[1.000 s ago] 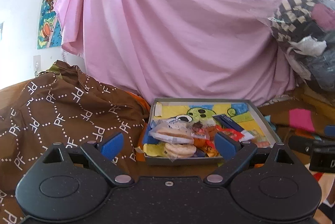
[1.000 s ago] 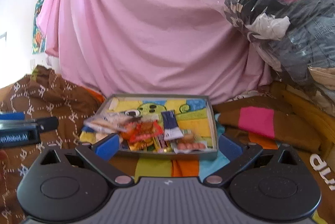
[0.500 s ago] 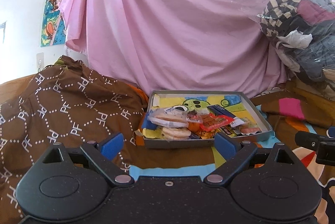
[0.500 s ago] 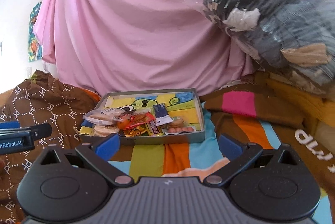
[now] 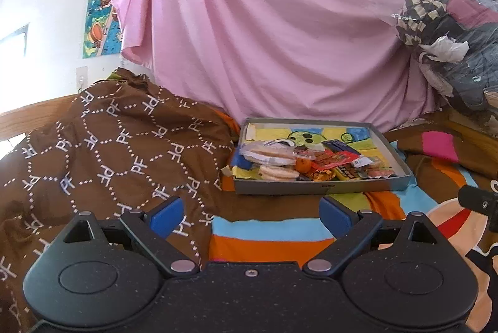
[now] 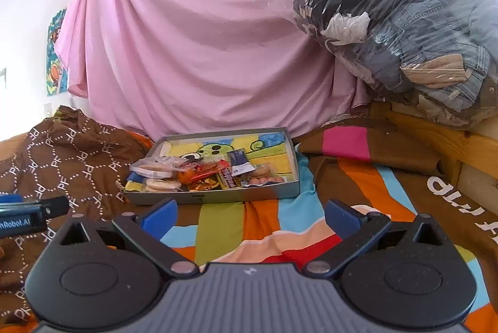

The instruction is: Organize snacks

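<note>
We hold left gripper [image 5: 250,213] and right gripper [image 6: 249,213] further back than second ago, both spread apart, empty. Wrapped snacks [image 6: 199,172] heaped in shallow grey cardboard tray [image 6: 218,196] on striped bedspread [image 6: 264,227]. Looks like sorting finished, or pause.

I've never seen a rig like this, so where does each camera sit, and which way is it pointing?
Left wrist view: sits on the left tool, facing forward at the snack tray on the striped blanket; its blue fingers show.
Right wrist view: sits on the right tool, facing the same tray; the left tool pokes in at the left edge.
Shared: tray, pink sheet, brown cloth.
</note>
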`<state>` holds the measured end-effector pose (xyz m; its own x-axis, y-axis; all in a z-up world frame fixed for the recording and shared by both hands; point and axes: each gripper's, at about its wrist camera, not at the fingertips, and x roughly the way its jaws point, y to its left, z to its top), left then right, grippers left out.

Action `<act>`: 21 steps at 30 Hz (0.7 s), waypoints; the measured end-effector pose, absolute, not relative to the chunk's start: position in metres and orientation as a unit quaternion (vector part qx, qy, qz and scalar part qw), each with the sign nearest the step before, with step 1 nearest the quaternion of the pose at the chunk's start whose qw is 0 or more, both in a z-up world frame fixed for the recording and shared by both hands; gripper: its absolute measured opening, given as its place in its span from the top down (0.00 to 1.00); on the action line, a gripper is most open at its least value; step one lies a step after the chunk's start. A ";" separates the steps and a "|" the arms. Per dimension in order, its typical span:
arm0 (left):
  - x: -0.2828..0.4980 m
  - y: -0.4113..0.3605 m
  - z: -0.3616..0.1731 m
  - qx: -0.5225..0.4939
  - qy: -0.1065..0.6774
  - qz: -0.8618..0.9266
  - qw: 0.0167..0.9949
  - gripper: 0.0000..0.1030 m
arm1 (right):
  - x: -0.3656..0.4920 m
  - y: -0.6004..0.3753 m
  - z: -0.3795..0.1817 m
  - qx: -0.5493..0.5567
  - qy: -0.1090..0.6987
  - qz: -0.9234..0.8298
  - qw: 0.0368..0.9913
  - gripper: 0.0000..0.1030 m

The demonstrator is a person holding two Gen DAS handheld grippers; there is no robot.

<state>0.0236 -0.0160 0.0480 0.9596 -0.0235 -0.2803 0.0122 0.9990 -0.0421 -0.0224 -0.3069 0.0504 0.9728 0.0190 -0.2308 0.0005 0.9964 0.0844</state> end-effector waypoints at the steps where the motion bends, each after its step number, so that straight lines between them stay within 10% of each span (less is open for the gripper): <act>1: 0.022 -0.015 0.047 -0.021 0.145 -0.008 0.989 0.09 | -0.025 -0.306 0.050 0.041 0.116 0.006 0.992 0.00; 21: -0.015 -0.010 0.023 -0.012 0.168 -0.012 0.986 0.09 | -0.054 -0.290 0.020 0.035 0.156 0.022 0.987 0.00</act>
